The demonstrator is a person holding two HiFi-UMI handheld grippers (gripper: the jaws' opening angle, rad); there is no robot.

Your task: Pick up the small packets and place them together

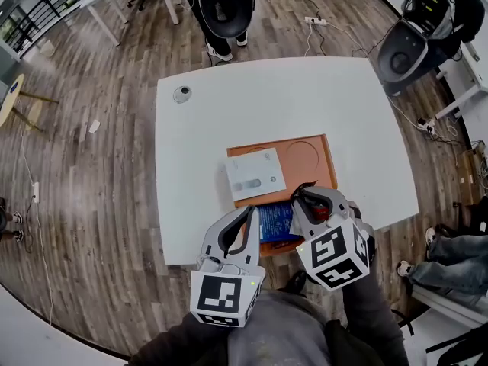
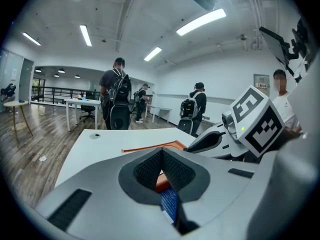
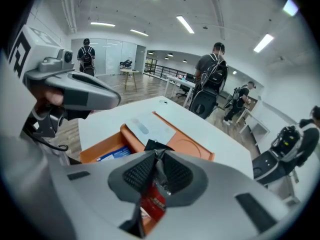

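The right gripper (image 3: pixel 158 155) clamps a red packet (image 3: pixel 152 202); print illegible.

Tabletop count:
3 pkts (white packet (image 1: pixel 255 174), blue packet (image 1: pixel 276 221), red-black packet (image 3: pixel 152 201)); 1 orange tray (image 1: pixel 313 155); 1 white table (image 1: pixel 267 105); 1 sm. round disc (image 1: pixel 181 94); 2 grippers (left gripper (image 1: pixel 251 210), right gripper (image 1: pixel 303 194)).

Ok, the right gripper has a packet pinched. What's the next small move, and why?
Probably lower the right gripper toward the orange tray and set the red packet down beside the blue packet. Its jaws are shut on the red packet, while the blue packet and the white packet lie on the tray, so that looks like the gathering spot.
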